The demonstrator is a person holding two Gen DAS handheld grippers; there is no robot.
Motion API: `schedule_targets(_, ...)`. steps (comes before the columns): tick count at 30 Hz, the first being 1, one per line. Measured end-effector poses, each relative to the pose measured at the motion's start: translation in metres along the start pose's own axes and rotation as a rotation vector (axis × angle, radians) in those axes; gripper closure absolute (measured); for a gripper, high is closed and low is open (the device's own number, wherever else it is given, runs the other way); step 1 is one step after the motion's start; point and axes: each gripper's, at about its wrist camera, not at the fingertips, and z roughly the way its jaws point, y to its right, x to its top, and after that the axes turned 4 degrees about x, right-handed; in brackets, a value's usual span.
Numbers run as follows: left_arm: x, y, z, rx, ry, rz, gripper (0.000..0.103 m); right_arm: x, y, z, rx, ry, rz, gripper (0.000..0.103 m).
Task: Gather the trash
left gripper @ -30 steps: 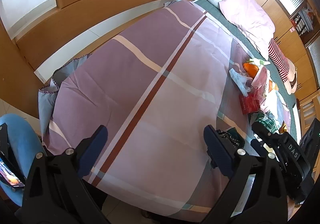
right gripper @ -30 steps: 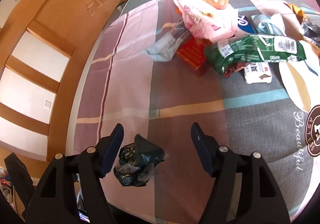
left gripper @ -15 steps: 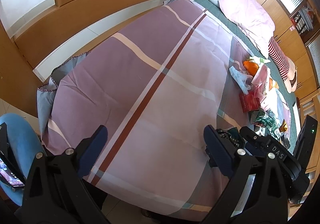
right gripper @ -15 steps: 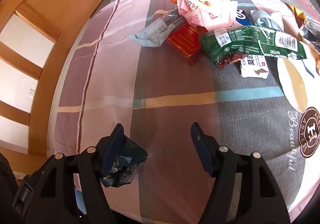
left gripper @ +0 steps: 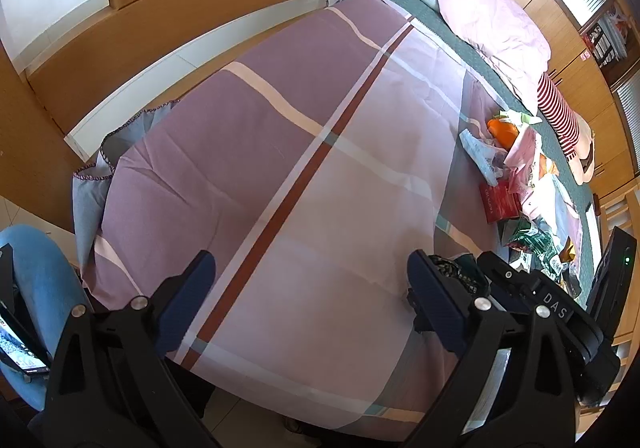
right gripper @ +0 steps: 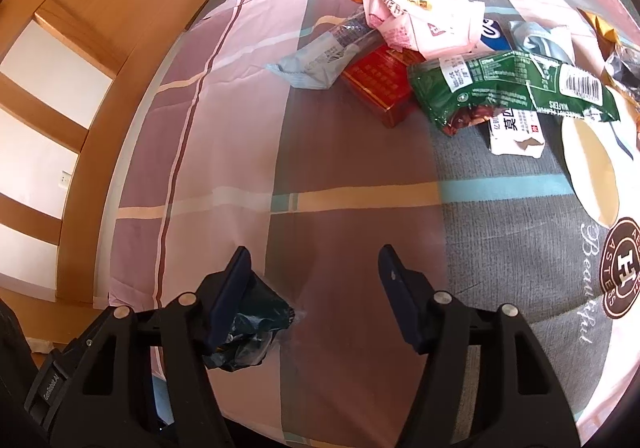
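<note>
Right gripper [right gripper: 314, 284] open, nearer; dark crumpled wrapper [right gripper: 250, 332] touching its left finger, low-left of gap. Left gripper [left gripper: 310, 288] open, over bare bedsheet [left gripper: 280, 151].

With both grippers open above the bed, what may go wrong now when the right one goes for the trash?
1. The dark crumpled wrapper lies at the right gripper's left finger, off centre; closing might push it away.
2. The green packet overlaps the red box, so lifting one may drag the other.
3. The bedsheet is soft; the fingers could pinch fabric.
</note>
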Motion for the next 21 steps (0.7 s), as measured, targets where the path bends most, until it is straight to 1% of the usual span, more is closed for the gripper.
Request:
schedule_targets(7, 0.0, 0.001, 0.002, -0.002, -0.008, 0.002, 0.007, 0.0, 0.004, -0.001, 0.003, -0.001, 0.013, 0.039)
schedule_targets(8, 0.0, 0.0, 0.002, -0.002, -0.01, 0.001, 0.007, 0.0, 0.003, -0.002, 0.004, 0.001, 0.007, 0.045)
schedule_targets(10, 0.001, 0.0, 0.002, -0.003, -0.011, -0.002, 0.007, -0.001, -0.001, -0.001, 0.012, -0.004, -0.011, 0.053)
schedule_targets(13, 0.002, -0.002, 0.002, -0.005, -0.013, -0.005, 0.007, -0.003, -0.004, 0.001, 0.035, -0.02, -0.027, 0.059)
schedule_targets(16, 0.003, -0.003, 0.002, -0.006, -0.014, -0.009, 0.007, -0.004, -0.009, 0.002, 0.069, -0.035, -0.041, 0.059)
schedule_targets(18, 0.003, -0.004, 0.002, -0.006, -0.015, -0.014, 0.007, -0.006, -0.013, 0.004, 0.136, -0.063, -0.048, 0.059)
schedule_targets(19, 0.003, -0.005, 0.002, -0.005, -0.014, -0.019, 0.007, -0.006, -0.014, 0.004, 0.178, -0.073, -0.044, 0.057)
schedule_targets(21, 0.004, -0.007, 0.002, -0.004, -0.015, -0.028, 0.007, -0.005, -0.016, 0.001, 0.203, -0.059, -0.039, 0.052)
